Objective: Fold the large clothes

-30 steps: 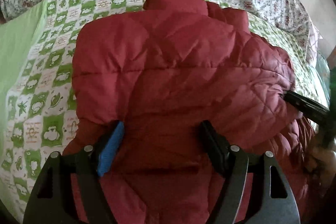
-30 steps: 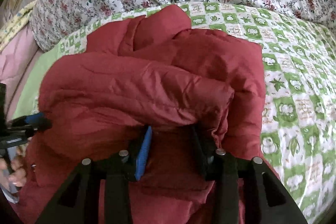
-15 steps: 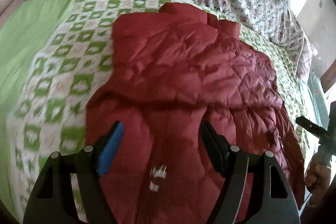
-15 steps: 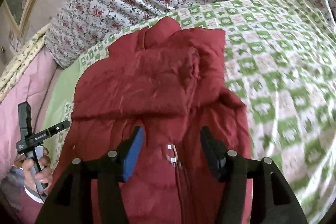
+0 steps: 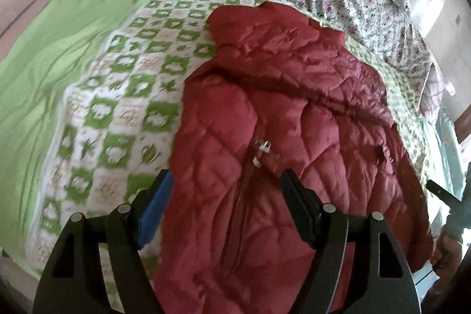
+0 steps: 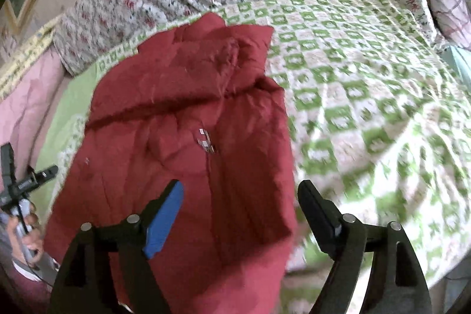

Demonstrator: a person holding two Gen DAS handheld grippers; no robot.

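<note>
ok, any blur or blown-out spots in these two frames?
Left wrist view: checked quilt smeared at lower left, red jacket fairly sharp, wall at upper right overexposed. Right wrist view: quilt streaked at right, zipper pull readable.

The left hand-held gripper (image 5: 225, 197) points steeply down over the near half of the red jacket (image 5: 288, 114), jaws spread wide with nothing between the pads. The right hand-held gripper (image 6: 241, 205) hangs above the jacket's near right edge, its jaws having just been opening, now wide and clear of the cloth. In the right wrist view, a hand (image 6: 25, 228) grips the left tool's handle beside the jacket's left edge.
</note>
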